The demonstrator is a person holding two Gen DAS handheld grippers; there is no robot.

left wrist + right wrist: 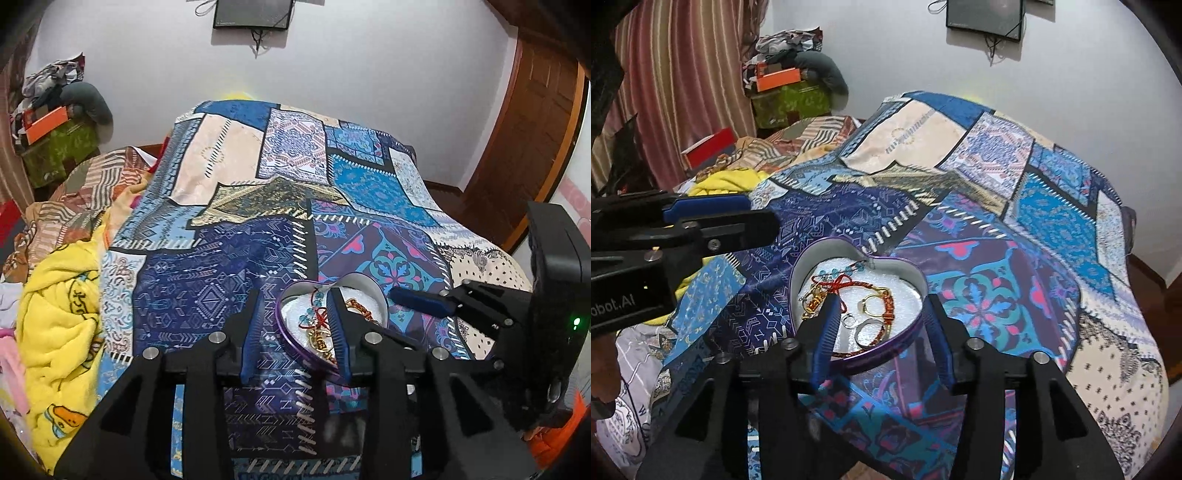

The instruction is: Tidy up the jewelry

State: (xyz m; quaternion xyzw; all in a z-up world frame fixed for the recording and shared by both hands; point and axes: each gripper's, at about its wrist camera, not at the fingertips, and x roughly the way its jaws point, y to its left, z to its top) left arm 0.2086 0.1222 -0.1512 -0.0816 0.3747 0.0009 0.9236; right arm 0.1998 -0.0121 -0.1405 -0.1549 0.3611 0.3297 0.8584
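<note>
A purple heart-shaped tin (905, 334) with a white lining sits on the patchwork bedspread; it also shows in the left wrist view (284, 332). Inside lie a red cord bracelet (831, 282), a beaded strand, gold pieces and silver rings (866, 328). My right gripper (882, 302) is open, with one finger over the tin's inside and the other at its right rim. My left gripper (295, 295) is open, straddling the tin's left rim. Neither holds anything.
The blue patchwork bedspread (229, 266) covers the bed. A yellow blanket (59, 317) and striped bedding lie to the left. Boxes and clothes (786, 85) are piled by the wall. A wooden door (532, 122) is on the right.
</note>
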